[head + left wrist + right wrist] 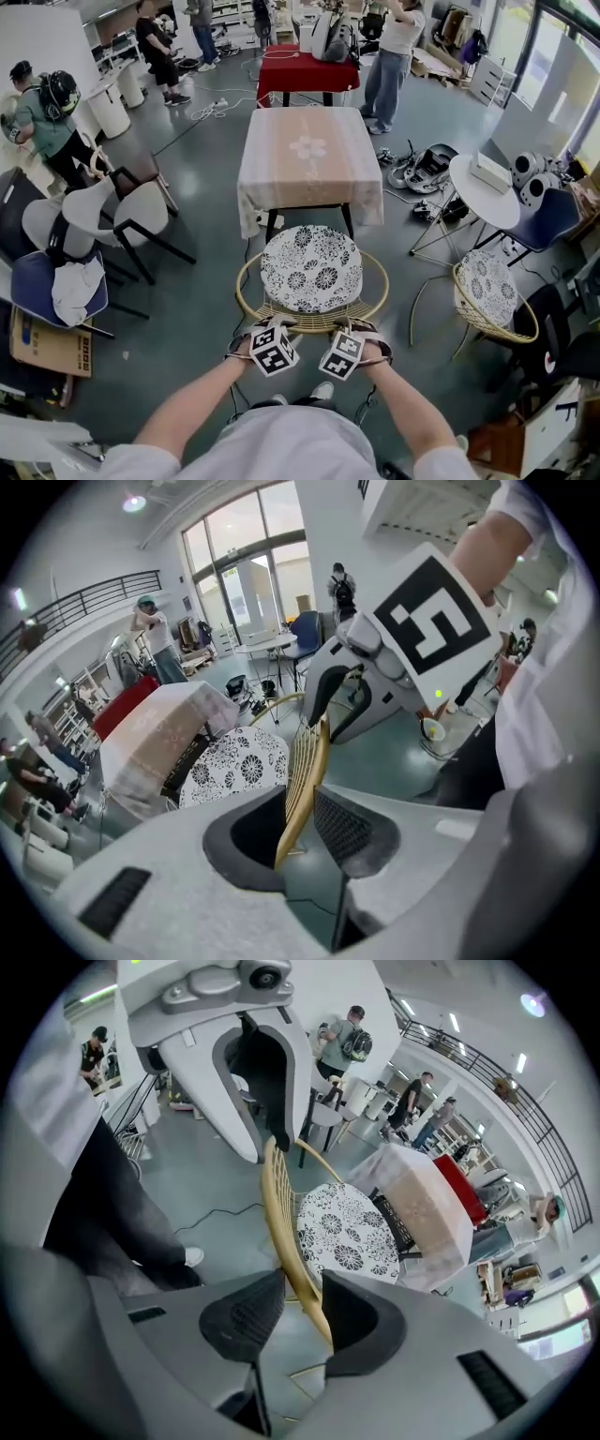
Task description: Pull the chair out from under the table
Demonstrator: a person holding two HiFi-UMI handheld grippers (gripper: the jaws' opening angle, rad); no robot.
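Chair (310,269) stands on the floor (187,309), just beside the table's (309,155) near edge
Left hand-held gripper (305,822) and right hand-held gripper (295,1312) stand wide around its wicker rim (281,1222), not pinching: probably letting go, the seat being free

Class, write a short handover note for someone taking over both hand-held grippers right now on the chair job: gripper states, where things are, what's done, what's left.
Grippers: the left hand-held gripper is open, with the chair's rim between its jaws but not clamped. The right hand-held gripper is open around the same rim.
Things: the chair stands in front of the table, its seat clear of the tablecloth's edge in the head view.
Done: the chair looks pulled out.
Left: probably just lifting both grippers off the rim.
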